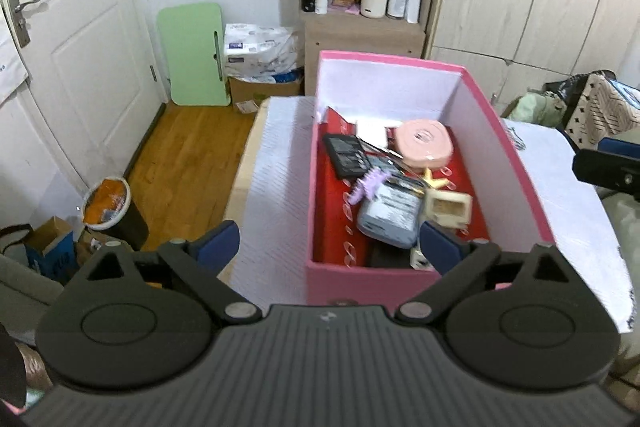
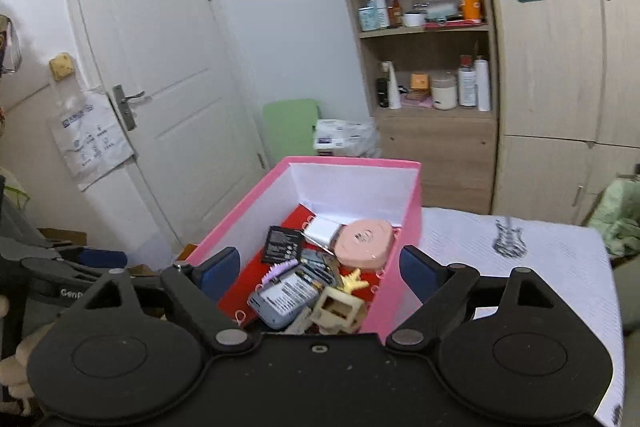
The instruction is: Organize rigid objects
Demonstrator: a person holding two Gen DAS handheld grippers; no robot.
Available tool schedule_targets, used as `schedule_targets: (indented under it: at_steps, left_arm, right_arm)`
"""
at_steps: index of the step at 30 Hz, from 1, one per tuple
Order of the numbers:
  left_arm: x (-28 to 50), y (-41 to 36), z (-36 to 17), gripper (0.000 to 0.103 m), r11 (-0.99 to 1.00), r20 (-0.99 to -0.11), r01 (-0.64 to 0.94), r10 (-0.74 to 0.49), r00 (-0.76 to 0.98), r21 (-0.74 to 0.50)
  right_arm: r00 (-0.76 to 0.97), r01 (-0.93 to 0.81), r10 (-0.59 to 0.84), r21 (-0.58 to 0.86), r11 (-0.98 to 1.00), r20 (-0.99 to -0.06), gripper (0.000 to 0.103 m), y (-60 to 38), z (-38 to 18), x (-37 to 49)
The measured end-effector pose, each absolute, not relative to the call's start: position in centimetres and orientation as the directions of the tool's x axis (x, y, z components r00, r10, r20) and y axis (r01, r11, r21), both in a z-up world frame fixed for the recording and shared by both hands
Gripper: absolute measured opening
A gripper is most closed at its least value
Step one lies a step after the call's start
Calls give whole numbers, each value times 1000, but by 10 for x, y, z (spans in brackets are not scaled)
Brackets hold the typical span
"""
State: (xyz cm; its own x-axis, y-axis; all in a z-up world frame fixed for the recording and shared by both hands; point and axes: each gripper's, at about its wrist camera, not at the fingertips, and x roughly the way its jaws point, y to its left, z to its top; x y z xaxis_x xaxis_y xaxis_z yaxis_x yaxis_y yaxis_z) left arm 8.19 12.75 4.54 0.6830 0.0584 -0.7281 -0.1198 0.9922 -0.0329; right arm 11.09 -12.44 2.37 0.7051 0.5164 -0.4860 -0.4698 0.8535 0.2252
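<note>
The pink box [image 1: 424,279] stands on the white table [image 1: 276,163] and holds one pink round case [image 1: 424,143], one black battery [image 1: 346,155], one grey device [image 1: 390,215]. Both the left gripper [image 1: 330,239] and right gripper [image 2: 316,267] are spread wide, empty. A careless hand could knock the box's wall and shift it.

The pink box [image 1: 516,163] has white walls and a red floor; the table cloth [image 2: 560,267] is white with fine stripes.
</note>
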Motion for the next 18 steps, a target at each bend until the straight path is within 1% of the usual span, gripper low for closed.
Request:
schedule_targets:
  at_steps: [3, 5, 7, 9, 12, 14, 16, 18]
  left_arm:
    - [73, 114, 44, 98, 993, -732, -107, 45, 680, -38]
    - [68, 108, 44, 98, 993, -732, -103, 24, 681, -63]
    - [63, 102, 44, 98, 990, -732, -103, -3, 681, -100]
    - [58, 96, 45, 98, 989, -726, -105, -1, 687, -102]
    - [51, 85, 48, 99, 990, -713, -132, 52, 699, -58]
    - [47, 80, 49, 103, 988, -710, -143, 60, 702, -57]
    - [46, 77, 48, 103, 986, -716, -145, 41, 697, -85]
    - [44, 72, 47, 103, 986, -719, -137, 31, 695, -90]
  right_arm:
    - [732, -448, 486, 200, 871, -478, 90, -130, 24, 96]
    - [743, -436, 469, 186, 881, -478, 90, -135, 25, 90]
    - [756, -412, 456, 201, 889, -469, 90, -142, 26, 83]
    - [765, -394, 453, 223, 892, -457, 90, -150, 29, 77]
    - [793, -381, 458, 259, 888, -402, 90, -164, 34, 66]
    - [814, -369, 464, 308, 877, -348, 90, -178, 36, 59]
    - [804, -373, 484, 341, 863, -345, 90, -185, 38, 57]
    - [792, -356, 479, 352, 866, -379, 91, -189, 37, 57]
